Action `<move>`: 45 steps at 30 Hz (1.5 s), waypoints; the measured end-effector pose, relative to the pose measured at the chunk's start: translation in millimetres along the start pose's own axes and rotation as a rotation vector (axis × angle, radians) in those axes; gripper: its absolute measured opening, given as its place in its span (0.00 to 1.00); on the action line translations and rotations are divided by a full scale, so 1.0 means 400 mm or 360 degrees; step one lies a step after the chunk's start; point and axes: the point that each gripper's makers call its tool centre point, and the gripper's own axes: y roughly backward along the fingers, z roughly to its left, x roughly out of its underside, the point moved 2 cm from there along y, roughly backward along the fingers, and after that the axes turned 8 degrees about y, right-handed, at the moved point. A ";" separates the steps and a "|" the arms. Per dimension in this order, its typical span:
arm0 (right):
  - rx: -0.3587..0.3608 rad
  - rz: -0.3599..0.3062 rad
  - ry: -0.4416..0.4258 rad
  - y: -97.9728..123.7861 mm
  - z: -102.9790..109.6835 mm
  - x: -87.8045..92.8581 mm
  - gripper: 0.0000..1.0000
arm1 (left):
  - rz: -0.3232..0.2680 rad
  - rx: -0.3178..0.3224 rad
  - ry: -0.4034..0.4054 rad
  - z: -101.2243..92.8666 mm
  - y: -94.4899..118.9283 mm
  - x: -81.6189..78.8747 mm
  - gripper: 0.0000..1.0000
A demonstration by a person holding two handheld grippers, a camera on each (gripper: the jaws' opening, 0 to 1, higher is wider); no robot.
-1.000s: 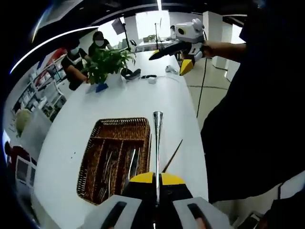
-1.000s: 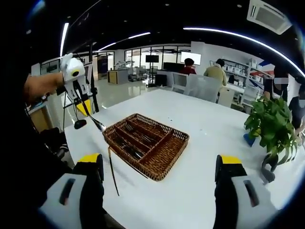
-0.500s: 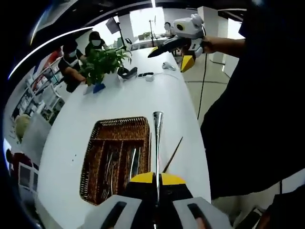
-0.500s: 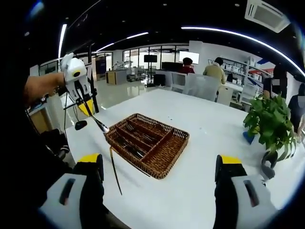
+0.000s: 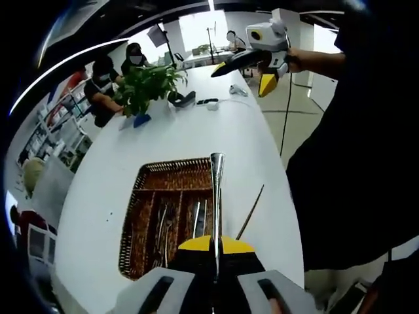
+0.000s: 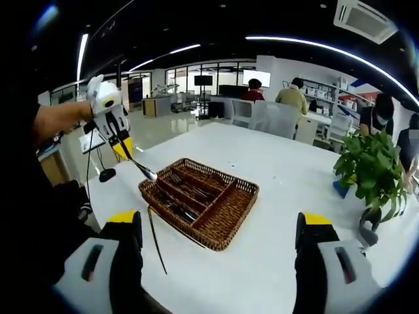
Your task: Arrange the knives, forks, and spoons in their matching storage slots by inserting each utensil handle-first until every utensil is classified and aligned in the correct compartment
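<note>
In the left gripper view, the left gripper (image 5: 215, 252) rises from the bottom centre with its fingers together, clamped on a slim metal utensil (image 5: 216, 203). The utensil's shaft runs straight up the middle of the frame, its flared free end reaching over the wicker tray (image 5: 145, 210). Which kind of utensil it is cannot be told, since the working end is hidden between the fingers. The tray lies just left of centre on the white tabletop (image 5: 190, 134), divided lengthwise into compartments with several metal pieces lying in them. A thin dark stick (image 5: 250, 212) lies on the tabletop just right of the tray, between it and the near-right tabletop edge. That edge runs up the right of centre, with the person's dark clothing (image 5: 353, 157) filling the right side beyond it. Past the tray the tabletop is open up to a potted plant (image 5: 149, 84) and some small items at upper left.

In the right gripper view, the right gripper (image 6: 219, 252) has its fingers wide apart at the bottom corners, holding nothing. The stick (image 6: 156, 239) lies between them and the tray (image 6: 200, 199) at centre, and white tabletop spreads open to the right as far as the plant (image 6: 372, 171). The left gripper (image 6: 134, 163) hangs at upper left, the utensil tip (image 6: 149, 173) just above the tray's left corner.
</note>
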 end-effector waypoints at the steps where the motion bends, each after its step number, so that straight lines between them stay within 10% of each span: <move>1: 0.0003 0.0001 -0.0003 -0.002 0.000 0.000 0.99 | 0.0003 0.0003 0.0000 0.005 -0.002 0.002 0.00; 45: 0.0146 0.0067 -0.0078 -0.008 -0.010 -0.005 0.99 | -0.0010 -0.0131 -0.0075 0.326 -0.013 -0.008 0.00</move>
